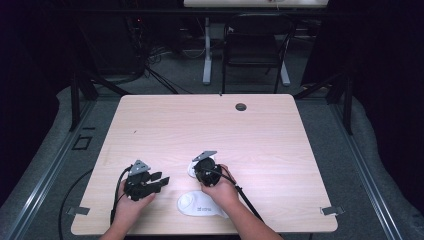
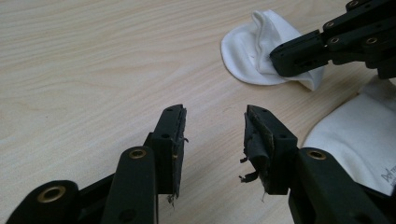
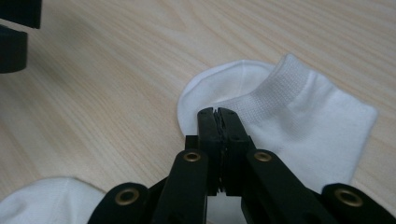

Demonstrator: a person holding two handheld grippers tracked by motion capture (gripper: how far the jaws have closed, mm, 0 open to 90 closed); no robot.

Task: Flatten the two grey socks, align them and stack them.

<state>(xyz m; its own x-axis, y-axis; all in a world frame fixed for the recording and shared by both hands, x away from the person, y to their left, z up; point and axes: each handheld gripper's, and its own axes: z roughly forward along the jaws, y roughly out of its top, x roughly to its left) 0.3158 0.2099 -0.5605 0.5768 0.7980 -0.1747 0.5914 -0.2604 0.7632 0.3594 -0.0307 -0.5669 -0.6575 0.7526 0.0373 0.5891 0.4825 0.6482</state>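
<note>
Right gripper (image 3: pixel 219 112) pressed together, pinching the ribbed cuff of a white sock (image 3: pixel 289 126) lying flat on the wooden table (image 1: pixel 210 125). Left gripper (image 2: pixel 215 135) spread wide, nothing between the jaws, resting low just beside. Second sock (image 1: pixel 200 205) close to the near table edge, under the right hand (image 1: pixel 222 192). Far half of the table bare up to a small round hole (image 1: pixel 241 106), with wide room on both sides.

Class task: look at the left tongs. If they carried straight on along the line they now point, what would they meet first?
Probably bare table. The left tongs stand open, aimed past the sock that the right tongs pinch; depth is hard to judge.
</note>
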